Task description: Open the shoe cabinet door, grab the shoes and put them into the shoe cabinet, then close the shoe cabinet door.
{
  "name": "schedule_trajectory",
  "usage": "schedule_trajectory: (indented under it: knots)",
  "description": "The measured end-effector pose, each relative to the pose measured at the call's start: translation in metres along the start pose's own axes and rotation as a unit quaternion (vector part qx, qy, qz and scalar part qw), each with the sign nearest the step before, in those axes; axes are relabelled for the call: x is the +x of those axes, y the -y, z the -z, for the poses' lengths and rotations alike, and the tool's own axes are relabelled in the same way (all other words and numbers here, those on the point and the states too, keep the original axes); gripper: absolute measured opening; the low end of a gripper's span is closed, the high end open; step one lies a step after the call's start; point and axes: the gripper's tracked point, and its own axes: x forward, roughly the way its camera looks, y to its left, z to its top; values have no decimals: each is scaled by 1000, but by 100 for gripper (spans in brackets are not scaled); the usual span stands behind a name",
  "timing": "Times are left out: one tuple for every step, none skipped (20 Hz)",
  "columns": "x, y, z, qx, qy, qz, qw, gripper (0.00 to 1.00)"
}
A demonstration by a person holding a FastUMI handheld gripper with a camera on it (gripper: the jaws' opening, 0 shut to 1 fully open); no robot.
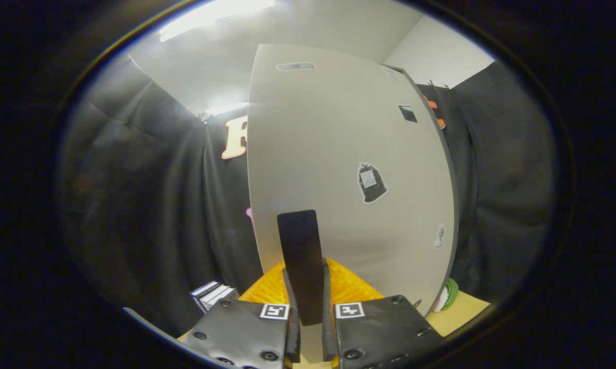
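The shoe cabinet's pale door (349,154) stands tall just ahead of me, with a few small stickers on its face. A flat black handle (299,236) runs upright near the door's left edge. My gripper (306,270) is shut on the lower part of this handle, one finger pressing on each side. From here I cannot tell whether the door is ajar or closed. A thin dark strip of the cabinet's side (449,169) shows along the door's right edge.
An orange ribbed object (351,288) lies low behind the fingers, at the foot of the door. A small stack of books (213,294) sits left of the fingers. A green and white thing (447,296) lies by the door's lower right corner on a tan surface (467,307).
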Motion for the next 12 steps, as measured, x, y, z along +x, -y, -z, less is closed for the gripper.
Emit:
schedule_trajectory:
  knots:
    - [-8,2,3,1,-4,-5,1000,18]
    - [-10,4,-2,6,-4,-12,1000,17]
    - [-10,6,-2,7,-5,-18,1000,16]
    - [-12,7,-4,5,-5,-24,1000,15]
    - [-14,9,-4,5,-7,-30,999,14]
    - [-18,10,-4,9,-11,-38,999,14]
    - [-22,11,-4,11,-14,-45,999,14]
    - [-26,13,-6,12,-14,-51,999,14]
    - [-30,15,-7,13,-15,-57,998,14]
    - [-34,18,-9,13,-15,-62,998,14]
    - [-39,21,-9,13,-16,-67,998,14]
    - [-44,24,-10,13,-17,-72,997,14]
